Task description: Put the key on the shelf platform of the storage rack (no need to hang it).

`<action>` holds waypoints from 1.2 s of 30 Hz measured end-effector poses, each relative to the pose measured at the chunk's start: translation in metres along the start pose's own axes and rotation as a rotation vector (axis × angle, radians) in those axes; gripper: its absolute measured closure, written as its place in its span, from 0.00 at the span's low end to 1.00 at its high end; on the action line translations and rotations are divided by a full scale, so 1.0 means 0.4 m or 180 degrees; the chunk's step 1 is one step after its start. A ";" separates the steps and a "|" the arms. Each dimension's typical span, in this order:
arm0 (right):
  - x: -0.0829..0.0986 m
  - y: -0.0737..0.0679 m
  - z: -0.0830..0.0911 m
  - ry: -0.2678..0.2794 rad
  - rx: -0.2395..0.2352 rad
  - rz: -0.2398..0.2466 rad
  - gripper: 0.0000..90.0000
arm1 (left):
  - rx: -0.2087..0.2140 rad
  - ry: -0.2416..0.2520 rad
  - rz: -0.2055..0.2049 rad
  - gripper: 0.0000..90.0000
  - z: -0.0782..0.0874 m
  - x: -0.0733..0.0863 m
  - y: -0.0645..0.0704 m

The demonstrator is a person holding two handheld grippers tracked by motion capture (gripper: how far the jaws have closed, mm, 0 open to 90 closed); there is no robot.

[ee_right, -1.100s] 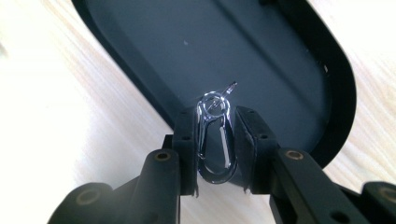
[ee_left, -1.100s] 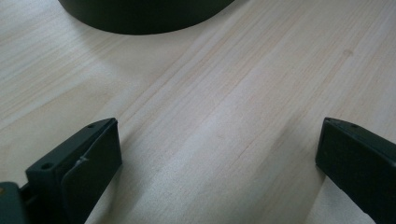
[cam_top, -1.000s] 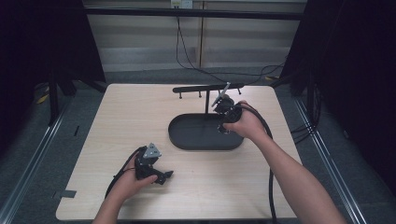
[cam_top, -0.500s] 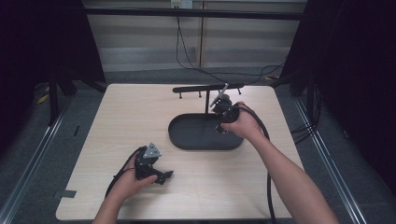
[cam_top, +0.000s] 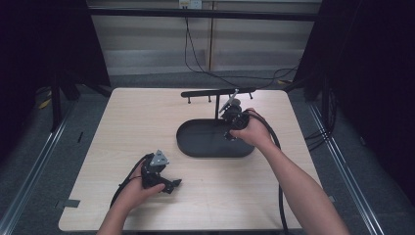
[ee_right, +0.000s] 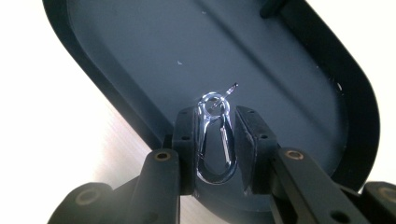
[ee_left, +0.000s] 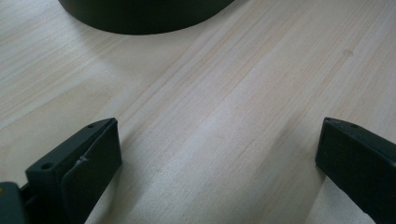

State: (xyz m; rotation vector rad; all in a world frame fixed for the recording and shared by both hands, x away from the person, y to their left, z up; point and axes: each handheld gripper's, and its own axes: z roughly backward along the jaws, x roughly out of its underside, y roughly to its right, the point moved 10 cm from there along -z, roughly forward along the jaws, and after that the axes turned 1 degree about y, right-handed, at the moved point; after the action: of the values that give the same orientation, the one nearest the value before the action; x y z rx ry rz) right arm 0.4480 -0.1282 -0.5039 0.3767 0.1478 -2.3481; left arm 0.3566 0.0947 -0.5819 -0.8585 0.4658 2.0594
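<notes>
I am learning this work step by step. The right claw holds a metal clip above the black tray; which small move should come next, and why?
Probably lift the right claw toward the black rack behind the tray: the clip is already pinched between its jaws, and the rack's bar looks bare.

A pale wooden counter (cam_top: pixel 122 127) carries a black oval tray (cam_top: pixel 195 147) right of its middle. Behind the tray, near the far edge, stands a low black bar rack (cam_top: pixel 205 93) on short legs. The left claw (cam_top: pixel 166 185) rests on the counter near the front edge.
</notes>
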 end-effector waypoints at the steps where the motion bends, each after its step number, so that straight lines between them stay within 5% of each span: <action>1: 0.000 0.000 -0.002 -0.0009 -0.0012 0.0015 0.79 | 0.0000 -0.0003 0.0003 0.00 0.000 0.000 0.000; 15: 0.008 0.002 -0.030 -0.0007 -0.0022 -0.0052 0.79 | -0.0007 -0.0005 -0.0001 0.00 0.000 0.000 -0.001; 36: 0.003 -0.002 -0.066 -0.0022 0.0002 0.0042 0.79 | 0.0001 -0.0001 -0.0003 0.00 0.000 0.000 0.000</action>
State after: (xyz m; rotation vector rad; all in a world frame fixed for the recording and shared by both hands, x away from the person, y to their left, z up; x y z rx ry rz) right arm 0.4528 -0.1229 -0.5295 0.3687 0.1407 -2.3362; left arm 0.3566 0.0947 -0.5818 -0.8580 0.4653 2.0587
